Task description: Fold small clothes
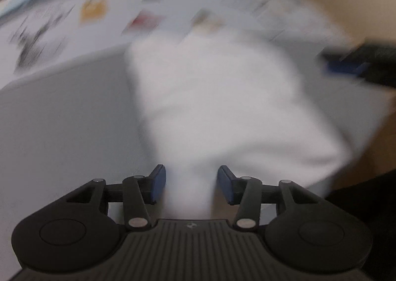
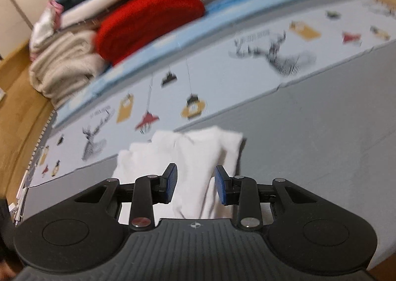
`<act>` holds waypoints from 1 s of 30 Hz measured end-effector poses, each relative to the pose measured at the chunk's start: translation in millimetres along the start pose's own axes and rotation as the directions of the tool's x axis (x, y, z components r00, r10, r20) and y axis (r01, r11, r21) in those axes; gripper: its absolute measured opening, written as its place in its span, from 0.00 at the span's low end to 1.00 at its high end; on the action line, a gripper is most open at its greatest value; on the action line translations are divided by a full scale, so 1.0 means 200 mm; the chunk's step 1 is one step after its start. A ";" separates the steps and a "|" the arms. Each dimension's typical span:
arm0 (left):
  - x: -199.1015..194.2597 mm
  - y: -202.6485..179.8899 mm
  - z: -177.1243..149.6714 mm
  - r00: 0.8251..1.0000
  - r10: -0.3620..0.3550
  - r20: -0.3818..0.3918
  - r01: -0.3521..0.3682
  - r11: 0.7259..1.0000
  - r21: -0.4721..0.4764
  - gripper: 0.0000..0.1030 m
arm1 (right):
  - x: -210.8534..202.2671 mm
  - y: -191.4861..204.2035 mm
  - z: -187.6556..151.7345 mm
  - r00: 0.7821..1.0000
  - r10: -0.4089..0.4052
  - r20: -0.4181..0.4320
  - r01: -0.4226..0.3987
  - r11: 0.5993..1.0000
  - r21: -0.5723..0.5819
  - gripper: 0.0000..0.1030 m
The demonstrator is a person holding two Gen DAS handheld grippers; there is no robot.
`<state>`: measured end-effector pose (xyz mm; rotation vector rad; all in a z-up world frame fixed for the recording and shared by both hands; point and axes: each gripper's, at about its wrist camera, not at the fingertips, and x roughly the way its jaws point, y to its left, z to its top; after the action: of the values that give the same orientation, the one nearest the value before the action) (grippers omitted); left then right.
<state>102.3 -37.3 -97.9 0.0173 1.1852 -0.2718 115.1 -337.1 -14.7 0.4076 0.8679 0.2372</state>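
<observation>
The white garment (image 1: 222, 107) lies on the grey mat (image 1: 61, 120), its narrow end running down to 6 o'clock between the blue pads (image 1: 158, 182) of the left gripper (image 1: 191, 183). That gripper's jaws are spread; the cloth fills the gap, and blur hides whether the pads touch it. At 3 o'clock in the left wrist view the right gripper's dark tip (image 1: 358, 63) meets the cloth's far edge.

In the right wrist view the same garment (image 2: 188, 157) stands bunched between the right gripper (image 2: 195, 185) pads (image 2: 170, 184). Its jaws sit partly apart with cloth between; a grip cannot be told. A stack of folded clothes (image 2: 111, 33), topped in red, sits at 11 o'clock.
</observation>
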 end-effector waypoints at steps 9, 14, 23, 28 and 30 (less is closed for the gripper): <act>0.02 0.06 0.02 0.999 -0.039 -0.007 0.040 0.999 0.031 0.62 | 0.48 0.07 0.06 0.970 -0.155 -0.186 0.162 0.986 0.025 0.15; -0.01 0.08 0.02 0.999 -0.044 -0.026 0.045 0.997 0.056 0.70 | 0.37 0.14 0.12 0.993 -0.119 0.017 0.118 0.993 0.010 0.03; -0.06 0.16 0.07 0.993 -0.119 0.013 0.119 0.992 -0.042 0.71 | 0.27 0.06 0.05 0.982 -0.183 -0.040 0.180 0.982 -0.053 0.33; -0.08 0.21 0.11 0.993 -0.103 0.063 0.111 0.982 -0.150 0.71 | 0.16 0.05 -0.12 0.973 -0.022 -0.231 -0.019 0.985 -0.172 0.35; -0.07 0.22 0.11 0.994 -0.090 0.068 0.101 0.978 -0.181 0.71 | 0.14 0.06 -0.21 0.958 -0.038 -0.285 -0.039 0.965 -0.260 0.23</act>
<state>127.3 4.4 -83.0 -0.2087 1.1493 -0.2442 100.1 -305.3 -53.2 0.1240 1.1065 0.4154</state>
